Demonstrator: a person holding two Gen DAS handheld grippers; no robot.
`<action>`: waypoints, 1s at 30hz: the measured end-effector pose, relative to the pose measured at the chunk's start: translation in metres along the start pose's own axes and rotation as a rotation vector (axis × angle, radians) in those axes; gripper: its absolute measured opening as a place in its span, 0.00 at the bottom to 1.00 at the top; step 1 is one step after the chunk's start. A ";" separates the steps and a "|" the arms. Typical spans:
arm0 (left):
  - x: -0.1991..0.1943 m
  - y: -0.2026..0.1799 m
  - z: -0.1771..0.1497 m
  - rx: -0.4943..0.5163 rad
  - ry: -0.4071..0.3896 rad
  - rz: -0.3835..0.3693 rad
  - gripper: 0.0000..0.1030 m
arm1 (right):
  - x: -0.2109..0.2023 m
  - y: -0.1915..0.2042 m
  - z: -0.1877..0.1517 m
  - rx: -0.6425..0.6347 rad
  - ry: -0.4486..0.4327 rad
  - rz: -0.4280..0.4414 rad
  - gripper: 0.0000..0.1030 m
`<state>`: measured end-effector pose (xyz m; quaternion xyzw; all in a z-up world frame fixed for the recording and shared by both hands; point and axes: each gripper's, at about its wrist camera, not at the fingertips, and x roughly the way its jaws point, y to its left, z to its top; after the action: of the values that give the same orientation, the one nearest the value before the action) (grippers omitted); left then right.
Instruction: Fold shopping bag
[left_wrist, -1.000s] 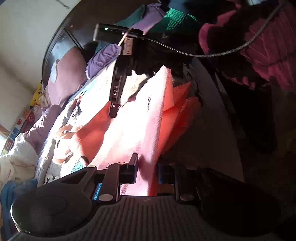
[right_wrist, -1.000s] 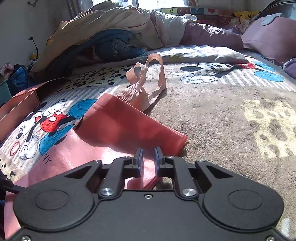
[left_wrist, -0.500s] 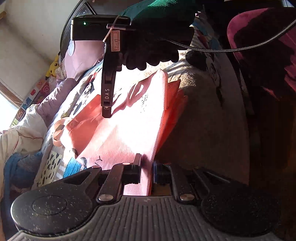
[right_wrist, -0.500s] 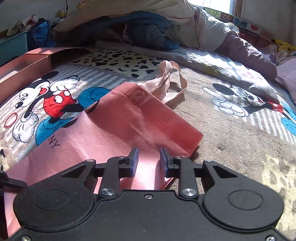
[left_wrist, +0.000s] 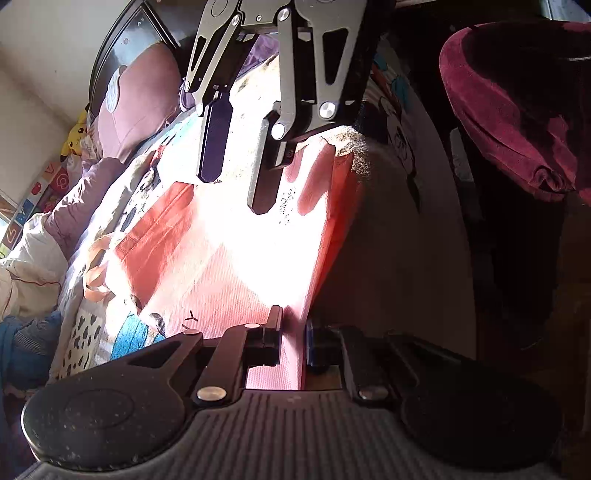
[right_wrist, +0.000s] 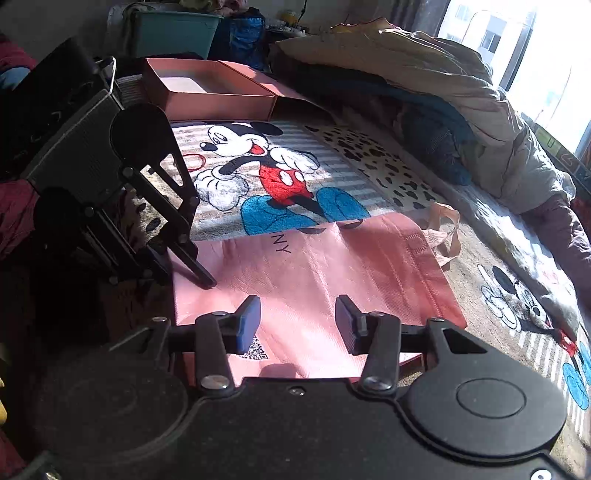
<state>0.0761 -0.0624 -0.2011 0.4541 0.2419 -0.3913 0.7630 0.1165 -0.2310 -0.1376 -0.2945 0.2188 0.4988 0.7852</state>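
The pink shopping bag (right_wrist: 332, 280) lies flat on the cartoon blanket (right_wrist: 258, 173). The left gripper (left_wrist: 293, 332) stays clenched on its near edge, likely anchoring the fold, while the right gripper (right_wrist: 297, 323) hovers above, jaws opening, nothing between them.

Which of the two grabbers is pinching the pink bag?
The left gripper: its jaws are shut on the pink bag's edge. The right gripper has jaws opening, pinching nothing.

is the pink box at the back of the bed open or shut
Open. The pink cardboard box sits behind the cartoon-mouse blanket with no lid over it: its pale inside floor shows, and a flap lies folded out on its right.
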 end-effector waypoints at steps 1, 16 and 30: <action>0.000 0.002 0.001 -0.002 0.004 -0.008 0.11 | -0.003 0.009 0.002 -0.051 -0.008 0.023 0.51; 0.005 0.056 0.003 -0.185 0.026 -0.241 0.11 | 0.035 0.088 -0.034 -0.594 0.141 -0.191 0.30; -0.001 0.042 -0.011 -0.017 -0.077 -0.240 0.37 | 0.030 0.022 -0.032 0.022 0.097 0.025 0.15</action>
<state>0.1099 -0.0408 -0.1842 0.4000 0.2685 -0.4947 0.7233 0.1070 -0.2260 -0.1849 -0.3067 0.2658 0.4914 0.7706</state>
